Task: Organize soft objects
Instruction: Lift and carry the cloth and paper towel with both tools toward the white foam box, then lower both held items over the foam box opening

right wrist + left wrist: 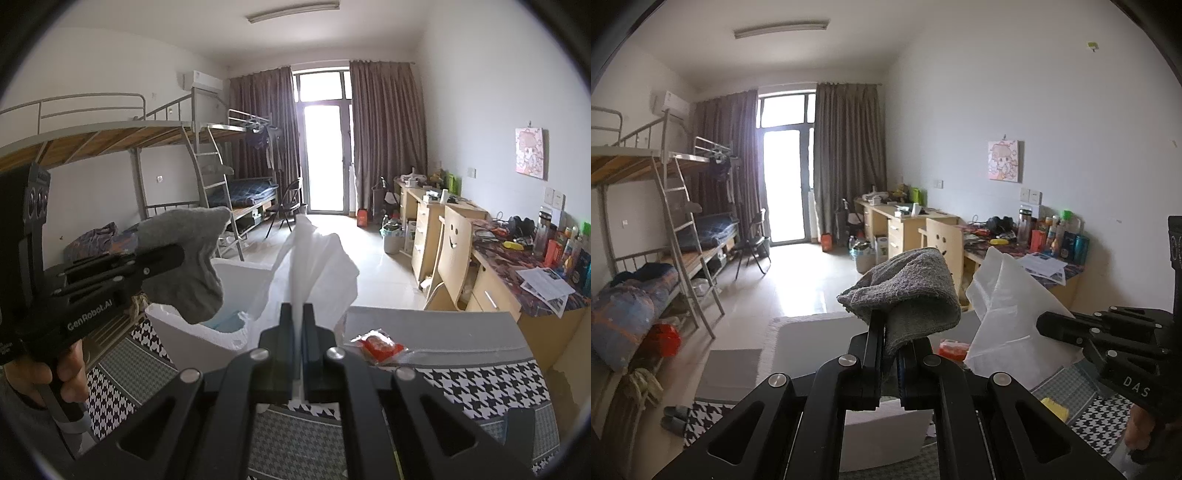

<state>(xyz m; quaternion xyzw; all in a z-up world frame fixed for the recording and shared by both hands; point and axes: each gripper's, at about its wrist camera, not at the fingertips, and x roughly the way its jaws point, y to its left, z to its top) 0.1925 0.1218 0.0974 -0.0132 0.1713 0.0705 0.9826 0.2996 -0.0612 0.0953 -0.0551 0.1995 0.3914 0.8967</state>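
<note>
My left gripper (892, 332) is shut on a grey towel (908, 291), which flops over its fingertips above a white foam box (798, 350). The right wrist view shows the same grey towel (188, 258) hanging from the left gripper (177, 256) over the foam box (184, 343), with blue fabric inside. My right gripper (299, 314) is shut on a white sheet of thin soft material (314, 266) that stands up from its fingertips. In the left wrist view that white sheet (1008, 310) rises beside the right gripper (1043, 326).
A red packet (376, 345) lies on the houndstooth-covered surface (480, 384) right of the box. Bunk beds (646, 229) line the left wall, cluttered desks (517, 266) and a wooden chair (454, 251) the right. A person's hand (62, 369) holds the left gripper's handle.
</note>
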